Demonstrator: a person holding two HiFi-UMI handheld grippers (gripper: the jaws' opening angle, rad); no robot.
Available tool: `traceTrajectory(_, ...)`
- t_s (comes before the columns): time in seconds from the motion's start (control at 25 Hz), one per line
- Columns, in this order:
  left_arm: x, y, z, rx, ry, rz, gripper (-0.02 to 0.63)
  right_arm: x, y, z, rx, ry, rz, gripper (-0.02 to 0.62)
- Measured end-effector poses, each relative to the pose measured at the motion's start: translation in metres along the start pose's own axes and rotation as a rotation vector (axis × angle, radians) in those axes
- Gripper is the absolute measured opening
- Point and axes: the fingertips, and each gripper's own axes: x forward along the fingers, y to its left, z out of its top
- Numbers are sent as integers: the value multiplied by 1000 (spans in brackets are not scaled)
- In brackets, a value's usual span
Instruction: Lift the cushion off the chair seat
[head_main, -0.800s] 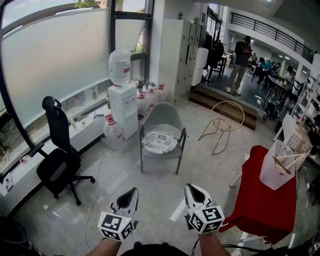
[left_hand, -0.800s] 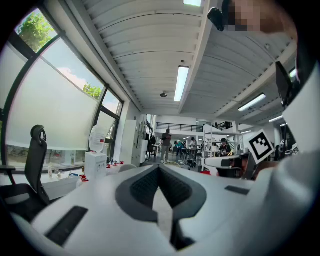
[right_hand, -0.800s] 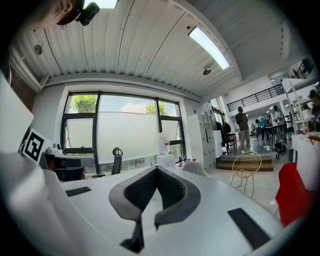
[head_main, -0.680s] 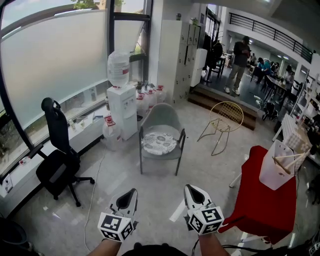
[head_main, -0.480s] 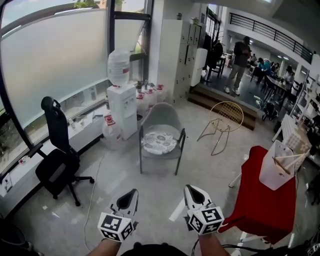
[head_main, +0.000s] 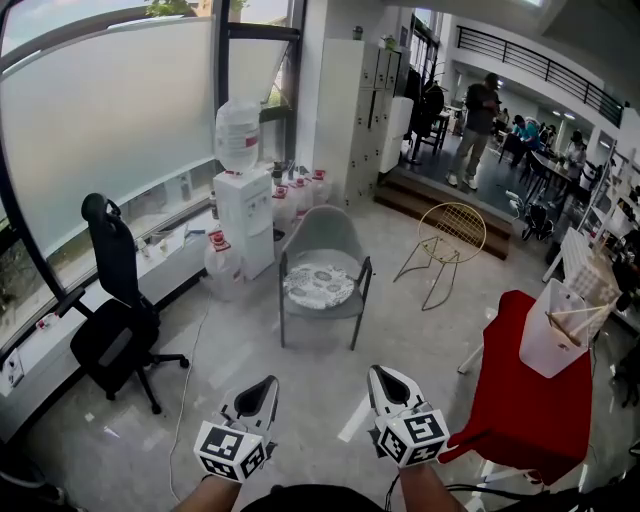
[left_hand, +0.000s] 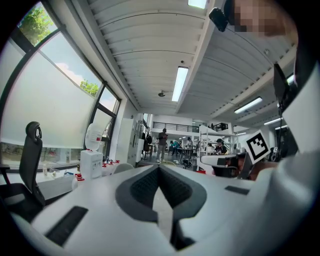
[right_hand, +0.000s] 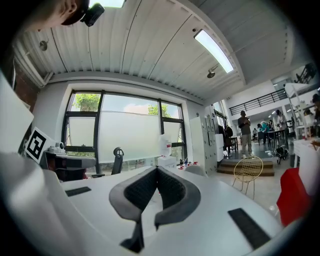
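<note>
A round patterned cushion lies on the seat of a grey chair in the middle of the head view, a few steps ahead. My left gripper and right gripper hover low at the bottom of that view, well short of the chair. Both point level and hold nothing. In the left gripper view the left gripper has its jaws pressed together. The right gripper in its own view is likewise shut and empty, with the chair's top just showing beyond it.
A black office chair stands at the left by the window ledge. A water dispenser with spare bottles sits behind the grey chair. A gold wire chair is to the right, and a red-draped table with a white bag lies near right.
The view has shifted very slightly; both grippers stay in the same place, shut and empty.
</note>
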Motion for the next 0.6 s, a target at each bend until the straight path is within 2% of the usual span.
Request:
traceTrajectory(0.28,-8,19,5,-12,-14,-22,8,12,18,1,10,5,-6,8)
traceTrajectory(0.6,-16,48,6,14,-35,-55,8,32,42,-7,5,13,-28,8)
